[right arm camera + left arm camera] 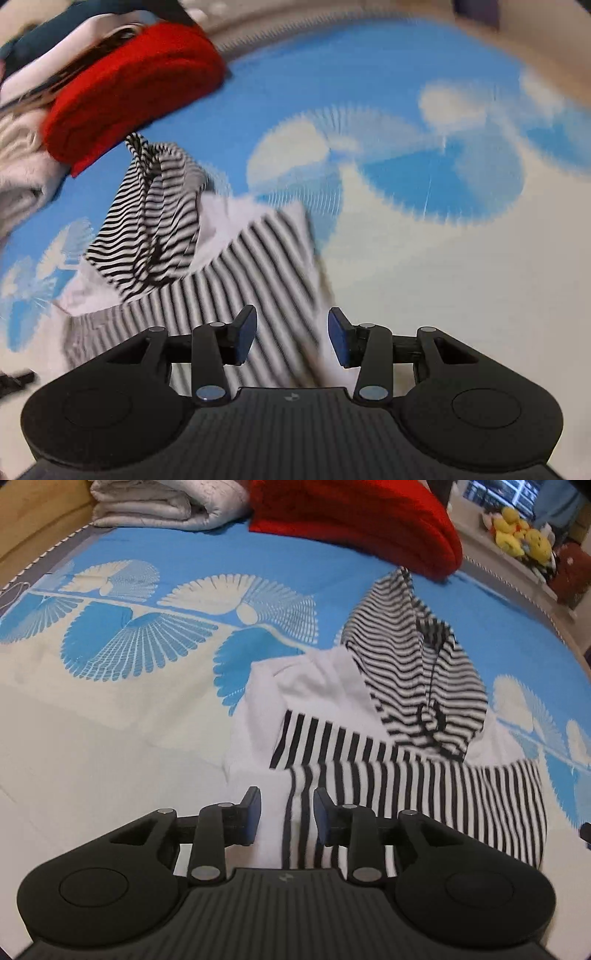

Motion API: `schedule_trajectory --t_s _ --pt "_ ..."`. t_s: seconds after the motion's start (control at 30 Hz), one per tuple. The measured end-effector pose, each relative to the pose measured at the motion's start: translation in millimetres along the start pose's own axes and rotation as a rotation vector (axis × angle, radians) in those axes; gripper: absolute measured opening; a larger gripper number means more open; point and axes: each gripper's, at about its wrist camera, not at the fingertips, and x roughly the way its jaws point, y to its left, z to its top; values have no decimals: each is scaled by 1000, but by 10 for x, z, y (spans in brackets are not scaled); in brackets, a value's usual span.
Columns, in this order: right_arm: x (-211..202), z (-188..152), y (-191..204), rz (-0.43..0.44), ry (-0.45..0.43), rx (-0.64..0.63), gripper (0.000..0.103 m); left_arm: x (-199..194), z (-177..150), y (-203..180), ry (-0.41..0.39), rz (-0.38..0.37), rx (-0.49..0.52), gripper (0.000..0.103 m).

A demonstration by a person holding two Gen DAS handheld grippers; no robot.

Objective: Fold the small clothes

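A small hooded garment (406,775) with black and white stripes and white panels lies on the bed, its striped hood (406,657) pointing away. The sleeves look folded across the body. My left gripper (287,806) hangs open just over the garment's near left part; striped cloth shows in the gap, and the pads do not press on it. In the blurred right wrist view the same garment (258,258) lies below my right gripper (291,328), which is open above the garment's near right edge with nothing held.
The bed sheet (147,646) is blue and cream with a fan pattern. A folded red cloth (354,520) lies just beyond the hood, beside a folded white quilt (166,502). Yellow plush toys (517,531) sit on a ledge at the far right. More clothes (22,166) pile up at the left.
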Motion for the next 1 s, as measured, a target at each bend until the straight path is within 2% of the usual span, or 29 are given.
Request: schedule_trajectory --t_s 0.07,0.13,0.23,0.37,0.47,0.67,0.9,1.0 --pt "-92 52 56 -38 -69 -83 46 -38 32 -26 -34 21 -12 47" --pt "-156 100 120 -48 -106 -137 47 -84 56 -54 -73 45 -11 49" --pt "-205 133 144 -72 -125 -193 48 -132 82 -86 -122 52 -7 55" --pt "-225 150 128 -78 -107 -218 50 -210 100 -199 -207 64 38 66" --pt "-203 155 130 -88 -95 -221 51 -224 114 -296 -248 72 79 67" --pt "-167 145 153 -88 -76 -244 52 -159 150 -413 -253 61 70 67" --pt "-197 153 137 -85 -77 -244 53 -161 154 -596 -246 -7 87 66" --pt "-199 152 107 -86 -73 -236 53 -220 149 -683 -268 -19 102 62"
